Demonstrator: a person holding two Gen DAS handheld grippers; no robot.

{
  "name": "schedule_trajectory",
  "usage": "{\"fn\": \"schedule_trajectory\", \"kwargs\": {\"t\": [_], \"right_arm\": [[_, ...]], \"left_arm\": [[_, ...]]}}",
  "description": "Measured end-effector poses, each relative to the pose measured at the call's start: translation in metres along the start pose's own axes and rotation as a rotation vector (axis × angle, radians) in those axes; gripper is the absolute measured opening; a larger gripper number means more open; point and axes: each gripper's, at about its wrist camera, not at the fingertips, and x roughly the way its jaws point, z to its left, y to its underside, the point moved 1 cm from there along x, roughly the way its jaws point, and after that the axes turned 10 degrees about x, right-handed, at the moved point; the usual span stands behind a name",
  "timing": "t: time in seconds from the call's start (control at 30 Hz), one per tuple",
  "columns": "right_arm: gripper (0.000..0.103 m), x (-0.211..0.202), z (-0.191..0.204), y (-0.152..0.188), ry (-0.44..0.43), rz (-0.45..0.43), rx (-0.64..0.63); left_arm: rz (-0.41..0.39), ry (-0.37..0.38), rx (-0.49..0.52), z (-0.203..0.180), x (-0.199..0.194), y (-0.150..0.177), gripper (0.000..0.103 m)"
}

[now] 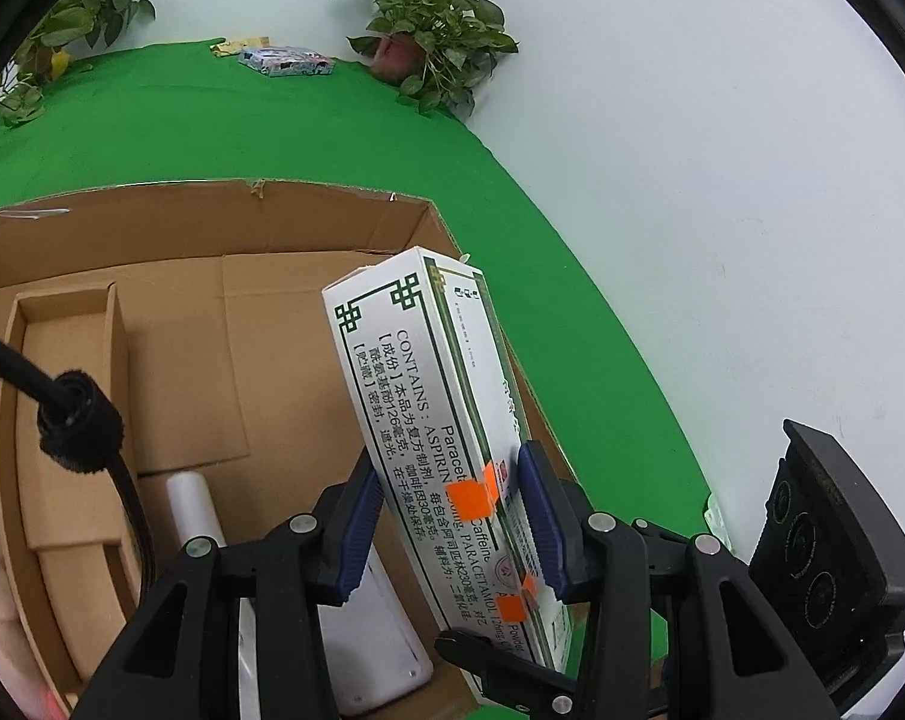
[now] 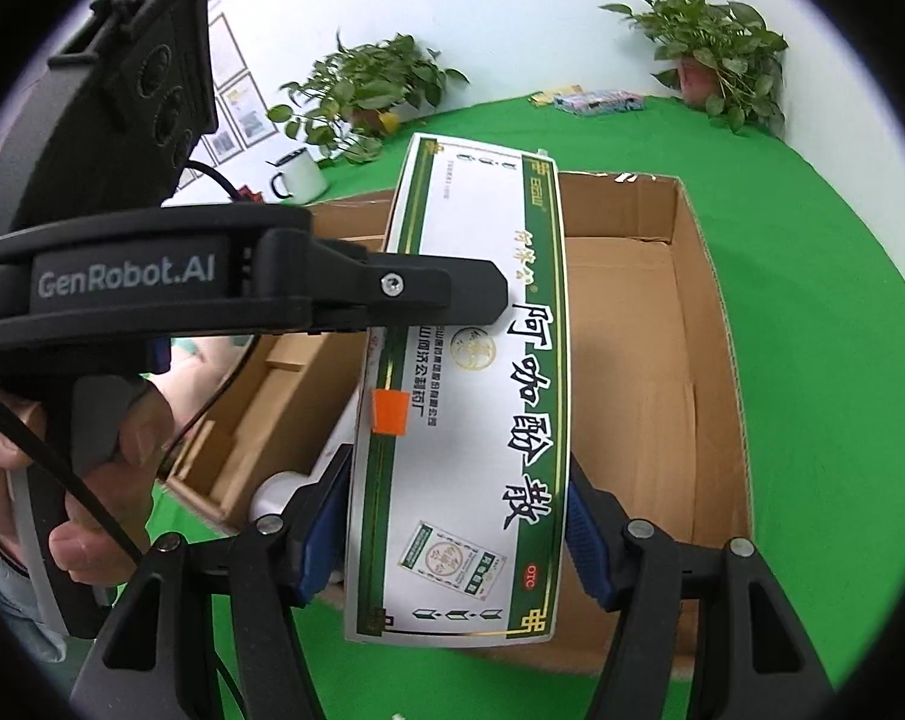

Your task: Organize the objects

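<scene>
Both tools hold the same medicine box. It is white with green edges and small orange stickers.

The right tool has its blue pads pressed on the two long sides of the medicine box, near its close end. The box sticks out far past the pads, away from the tool. It hangs over the open cardboard box.

The left tool grips the medicine box too, one blue pad on each side. In the left wrist view the medicine box leans and pokes up past the pads. In the right wrist view the left tool reaches in from the left side and lies across the medicine box above the right tool's pads. A hand holds its handle.

Under the left tool, inside the cardboard box, lies a white thing, just left of the medicine box. A smaller cardboard tray sits further left.

The cardboard box rests on the green desk. Far beyond the tools stand potted plants and a colourful packet. A white mug stands far off to the left.
</scene>
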Motion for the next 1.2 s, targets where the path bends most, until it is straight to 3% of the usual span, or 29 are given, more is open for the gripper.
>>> {"fn": "schedule_trajectory", "kwargs": {"t": [0.23,0.43,0.83,1.07,1.2], "right_arm": [[0.063,0.038,-0.026,-0.003,0.025,0.091,0.058],[0.063,0.05,-0.036,0.001,0.059,0.134,0.073],[0.071,0.059,-0.028,0.012,0.056,0.152,0.024],[0.069,0.059,-0.02,0.017,0.066,0.139,-0.027],[0.064,0.059,-0.016,0.017,0.08,0.144,-0.019]], "left_arm": [[0.096,0.005,-0.015,0.019,0.052,-0.003,0.043],[0.13,0.044,-0.032,0.03,0.077,0.0,0.043],[0.158,0.016,-0.033,0.037,0.101,0.005,0.047],[0.209,0.006,-0.014,0.039,0.101,0.001,0.054],[0.183,-0.013,-0.013,0.04,0.089,-0.005,0.057]]}}
